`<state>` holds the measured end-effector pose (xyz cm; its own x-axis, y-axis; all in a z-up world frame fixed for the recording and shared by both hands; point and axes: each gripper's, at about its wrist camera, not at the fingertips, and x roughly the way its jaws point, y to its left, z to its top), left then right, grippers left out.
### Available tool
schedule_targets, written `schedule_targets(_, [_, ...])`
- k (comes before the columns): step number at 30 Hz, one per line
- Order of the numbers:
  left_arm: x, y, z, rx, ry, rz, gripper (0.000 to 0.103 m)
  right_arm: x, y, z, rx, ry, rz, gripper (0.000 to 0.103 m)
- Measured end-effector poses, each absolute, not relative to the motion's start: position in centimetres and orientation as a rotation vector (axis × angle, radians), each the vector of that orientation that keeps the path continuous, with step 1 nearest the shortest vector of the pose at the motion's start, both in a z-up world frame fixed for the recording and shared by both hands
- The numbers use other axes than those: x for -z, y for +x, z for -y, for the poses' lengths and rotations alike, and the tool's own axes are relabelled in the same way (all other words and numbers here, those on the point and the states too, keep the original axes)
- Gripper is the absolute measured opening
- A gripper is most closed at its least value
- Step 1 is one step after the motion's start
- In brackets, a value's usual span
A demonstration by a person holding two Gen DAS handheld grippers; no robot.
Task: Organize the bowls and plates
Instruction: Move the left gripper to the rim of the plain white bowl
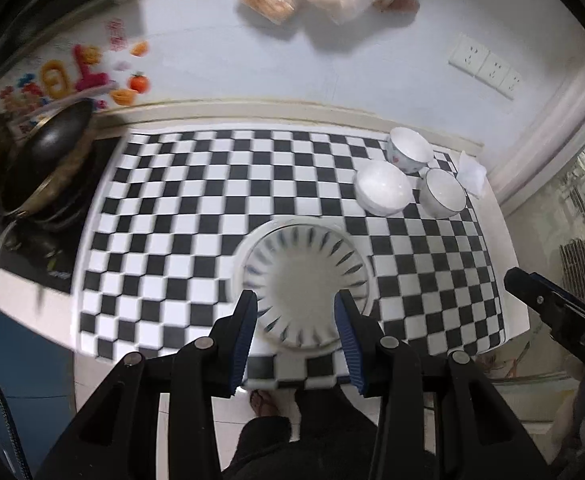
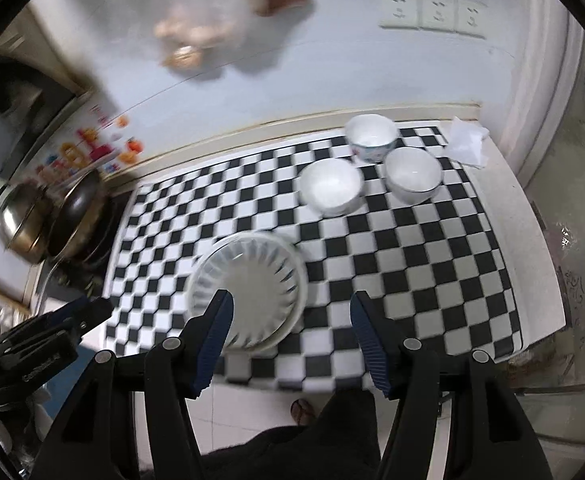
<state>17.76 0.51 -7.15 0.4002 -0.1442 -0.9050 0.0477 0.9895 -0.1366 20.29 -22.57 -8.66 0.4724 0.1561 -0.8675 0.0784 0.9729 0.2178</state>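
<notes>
Stacked plates [image 1: 304, 280] on checkered surface [image 1: 172, 208], three bowls [image 1: 382, 192] beyond. Left claw [image 1: 297, 320] above plates' near rim, right claw [image 2: 292, 320] beside plates — both part open, empty. Risks: chipped rim, stack shoved off near edge.

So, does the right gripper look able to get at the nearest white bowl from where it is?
Probably yes. The right gripper is open and empty, and bare checkered mat lies between it and the nearest white bowl; the patterned plates sit off to its left.
</notes>
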Motion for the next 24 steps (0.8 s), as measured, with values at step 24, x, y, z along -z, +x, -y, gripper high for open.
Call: schedule_targets(24, [26.6,44.9,10.8,0.137,-0.163,-1.592,0.037,30.7,49.6,32.6,-0.064,0.248,-1.454,0.062])
